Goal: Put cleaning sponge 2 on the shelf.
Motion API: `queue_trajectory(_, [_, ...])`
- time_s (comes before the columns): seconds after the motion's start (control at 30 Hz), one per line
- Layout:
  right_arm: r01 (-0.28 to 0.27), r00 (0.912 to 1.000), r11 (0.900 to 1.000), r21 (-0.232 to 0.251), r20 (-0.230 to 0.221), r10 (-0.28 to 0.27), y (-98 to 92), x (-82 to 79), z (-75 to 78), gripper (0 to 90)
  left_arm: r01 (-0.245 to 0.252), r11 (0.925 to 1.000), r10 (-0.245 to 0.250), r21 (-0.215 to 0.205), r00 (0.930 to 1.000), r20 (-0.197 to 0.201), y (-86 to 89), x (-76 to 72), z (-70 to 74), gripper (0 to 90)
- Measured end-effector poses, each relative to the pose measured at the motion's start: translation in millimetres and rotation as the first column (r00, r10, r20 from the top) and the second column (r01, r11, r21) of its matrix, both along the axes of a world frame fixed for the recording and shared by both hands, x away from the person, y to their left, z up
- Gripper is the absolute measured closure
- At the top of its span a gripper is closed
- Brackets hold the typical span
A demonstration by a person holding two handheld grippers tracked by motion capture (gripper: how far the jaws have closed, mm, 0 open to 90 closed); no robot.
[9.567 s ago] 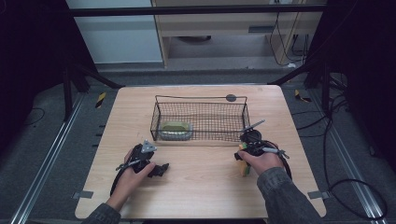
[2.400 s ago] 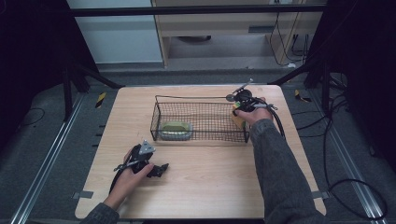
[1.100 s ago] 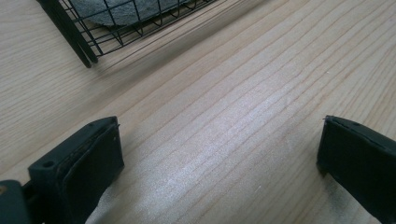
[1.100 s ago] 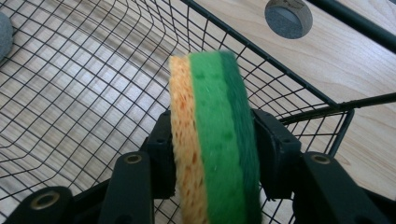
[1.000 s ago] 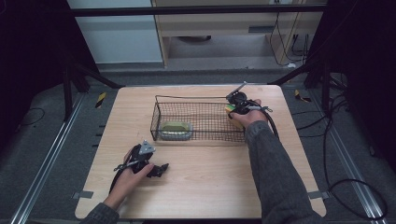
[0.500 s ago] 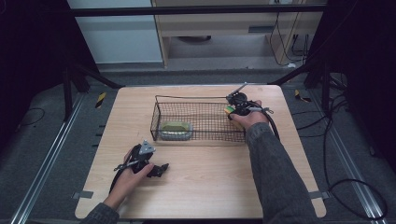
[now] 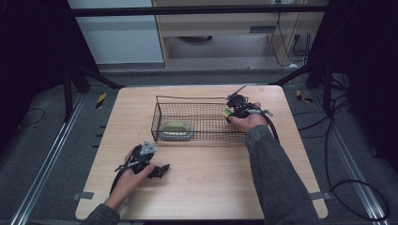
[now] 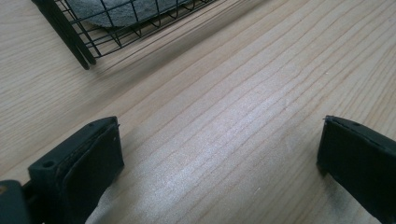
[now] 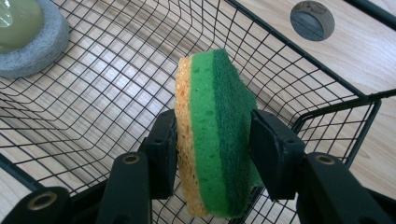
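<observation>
A: Right gripper point(image 9: 212, 140) – what's it got?

B: Sponge point(image 9: 212, 140), yellow/green, clamped edge-on btwn both pads, squeezed a bit. Yellow side vs one pad, green scour side vs the other. Sticks up past the jaw tips.

A: Where's that rel. to the basket point(image 7: 202, 98)?

B: Over its right end, inside the rim line. High view: right gripper point(image 7: 231, 112) + hand sit at the basket's right end, sponge point(image 7: 227, 112) just a small bright bit there. Mesh floor right under the sponge; can't tell if it touches the wire.

A: Anything else in there?

B: Grey pad w/ greenish top point(image 7: 176, 131), at the basket's left end, well apart from the sponge. Round hole point(image 9: 312, 19) in the table point(image 7: 211, 187) beyond the far rim.

A: In the way?

B: Basket end wall + corner wire close behind the sponge. Nothing btwn sponge and mesh floor.

A: Left gripper point(image 7: 162, 169)?

B: Jaws wide apart, nothing btwn, bare wood point(image 8: 224, 140) under them. Rests on the table near the front-left, basket corner point(image 8: 70, 37) ahead of it.
</observation>
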State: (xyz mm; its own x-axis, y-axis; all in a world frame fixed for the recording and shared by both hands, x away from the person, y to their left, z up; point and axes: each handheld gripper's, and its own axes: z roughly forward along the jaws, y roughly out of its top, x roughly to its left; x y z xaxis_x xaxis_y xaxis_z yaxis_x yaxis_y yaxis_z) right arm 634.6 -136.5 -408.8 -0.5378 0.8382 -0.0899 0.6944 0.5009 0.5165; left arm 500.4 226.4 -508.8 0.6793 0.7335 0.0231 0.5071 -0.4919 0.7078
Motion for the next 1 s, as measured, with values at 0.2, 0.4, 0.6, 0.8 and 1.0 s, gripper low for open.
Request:
queue_trajectory(0.2, [0.005, 1.0, 1.0, 0.014, -0.002, -0.005, -1.6, -2.6, 2.4, 52.6, 0.001, 1.0, -0.001, 0.0, 1.0, 0.0, -0.1, 0.1, 0.0, 0.0])
queue_trajectory(0.4, [0.005, 1.0, 1.0, 0.024, 0.001, -0.005, -1.0, -5.5, 5.8, 50.4, 0.001, 1.0, -0.001, 0.0, 1.0, 0.0, -0.2, 0.1, 0.0, 0.0])
queue_trajectory(0.6, [0.012, 0.9999, 1.0, 0.029, -0.009, -0.012, -1.1, -8.0, 6.1, 48.1, 0.001, 1.0, -0.001, -0.001, 1.0, 0.001, -0.2, 0.1, -0.1, 0.0])
queue_trajectory(0.8, [0.015, 0.9997, 0.999, 0.041, -0.022, -0.014, -1.4, -10.2, 5.8, 43.0, 0.001, 1.0, -0.001, -0.001, 1.0, 0.001, -0.4, 0.2, -0.1, 0.0])
queue_trajectory(1.0, [0.014, 0.9997, 0.999, 0.051, -0.022, -0.013, -0.3, -13.0, 8.4, 37.9, 0.002, 1.0, -0.002, 0.0, 1.0, 0.0, -0.2, 0.2, 0.0, 0.0])
